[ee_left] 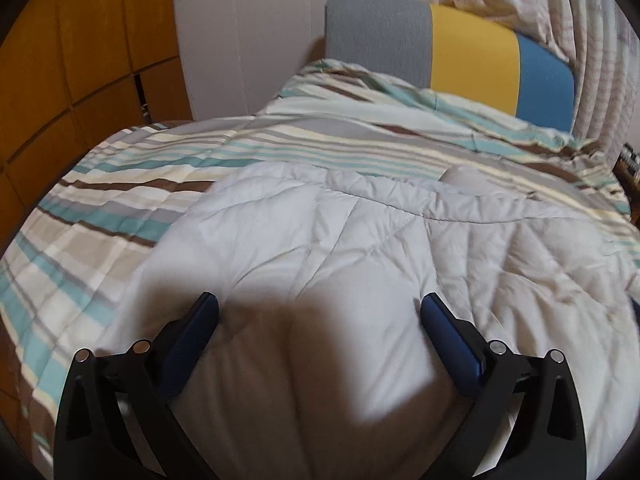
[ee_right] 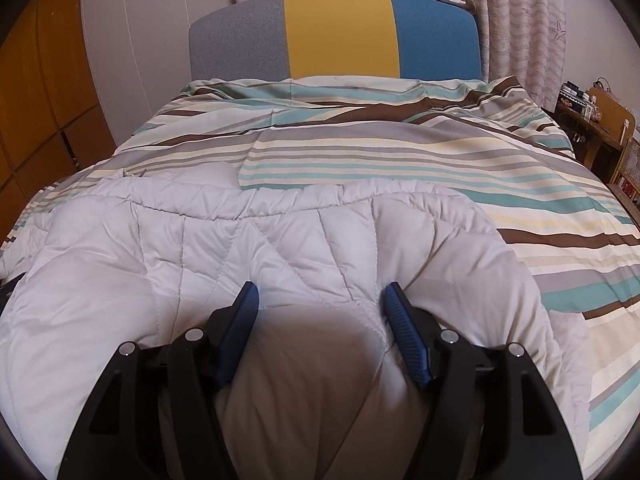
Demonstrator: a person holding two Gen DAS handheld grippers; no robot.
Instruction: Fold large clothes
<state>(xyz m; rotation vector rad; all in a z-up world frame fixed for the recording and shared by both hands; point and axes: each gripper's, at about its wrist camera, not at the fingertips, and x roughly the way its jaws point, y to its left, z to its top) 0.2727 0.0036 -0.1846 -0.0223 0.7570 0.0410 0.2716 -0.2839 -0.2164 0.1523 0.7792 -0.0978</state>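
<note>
A large pale grey quilted comforter [ee_left: 340, 240] lies bunched on the near half of the bed; it also fills the near part of the right wrist view [ee_right: 260, 248]. My left gripper [ee_left: 319, 306] is open, its blue pads spread wide just above the comforter's left part. My right gripper [ee_right: 321, 294] is open too, its pads standing over a fold of the comforter's right part. Neither gripper holds cloth. The comforter's near edge is hidden under the grippers.
A striped teal, brown and cream bedspread [ee_right: 400, 152] covers the bed. A grey, yellow and blue headboard [ee_right: 340, 36] stands at the far end. Orange cupboards [ee_left: 80, 60] are on the left, curtains [ee_right: 520, 20] and a cluttered wooden shelf [ee_right: 596, 120] on the right.
</note>
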